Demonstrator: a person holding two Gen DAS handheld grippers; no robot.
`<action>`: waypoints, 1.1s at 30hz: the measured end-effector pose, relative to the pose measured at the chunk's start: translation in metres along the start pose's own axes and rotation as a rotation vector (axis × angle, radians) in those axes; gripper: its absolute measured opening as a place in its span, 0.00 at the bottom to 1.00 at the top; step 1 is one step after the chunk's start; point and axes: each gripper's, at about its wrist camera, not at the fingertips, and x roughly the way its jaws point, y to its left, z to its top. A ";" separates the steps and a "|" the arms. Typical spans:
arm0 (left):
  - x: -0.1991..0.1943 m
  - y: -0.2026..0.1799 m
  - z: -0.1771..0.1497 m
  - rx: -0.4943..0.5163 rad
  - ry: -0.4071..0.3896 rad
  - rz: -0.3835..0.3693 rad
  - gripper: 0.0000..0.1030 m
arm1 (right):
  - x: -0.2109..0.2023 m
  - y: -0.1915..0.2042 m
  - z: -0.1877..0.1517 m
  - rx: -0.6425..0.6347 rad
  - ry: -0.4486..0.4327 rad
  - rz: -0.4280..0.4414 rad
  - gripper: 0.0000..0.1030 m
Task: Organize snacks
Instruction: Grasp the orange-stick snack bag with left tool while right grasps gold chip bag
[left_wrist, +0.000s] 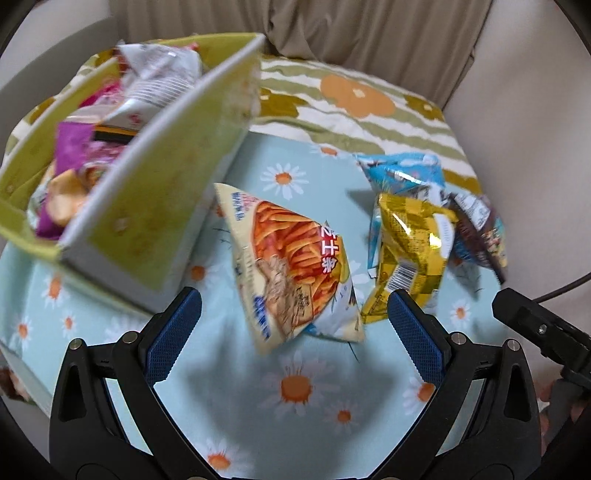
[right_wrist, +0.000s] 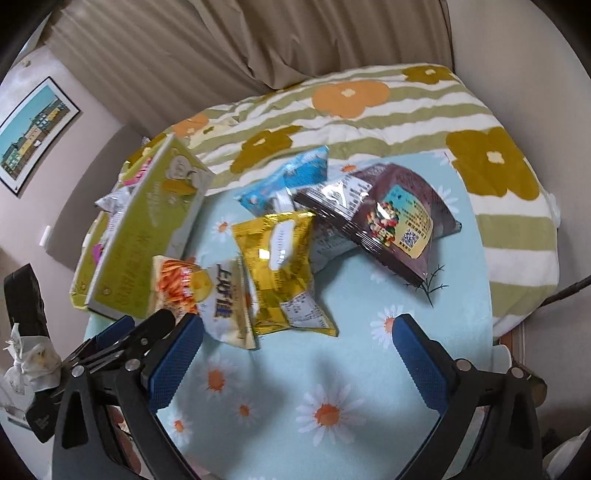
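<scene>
As the left gripper (left_wrist: 293, 317) stands with jaws apart and empty, the orange snack bag (left_wrist: 291, 266) lies directly ahead between its fingers, long axis running fore-aft. The right gripper (right_wrist: 295, 354), also open, sits farther off. Left of the bag stands the green box (left_wrist: 147, 192).

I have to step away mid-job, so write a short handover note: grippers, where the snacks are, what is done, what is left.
Left gripper: open, empty, hovering just in front of the orange fries bag.
Right gripper: open, empty, above the daisy cloth near the yellow bag.
Green box: on the left side of the cloth, already holding several packets.
Still loose on the cloth: the orange fries bag, the yellow bag, the blue bag and the dark brown bag, the last three overlapping in a pile.
Left to do: move these four into the box; the fries bag looks like the nearest pick.
</scene>
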 end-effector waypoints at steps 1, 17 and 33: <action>0.006 -0.003 0.001 0.019 0.010 0.017 0.97 | 0.005 -0.003 0.001 0.012 0.005 -0.001 0.99; 0.073 -0.002 0.023 0.069 0.151 -0.039 0.77 | 0.058 -0.008 0.006 0.095 0.070 0.015 0.93; 0.062 0.001 0.009 0.151 0.162 -0.056 0.58 | 0.095 0.012 0.019 0.021 0.089 0.021 0.68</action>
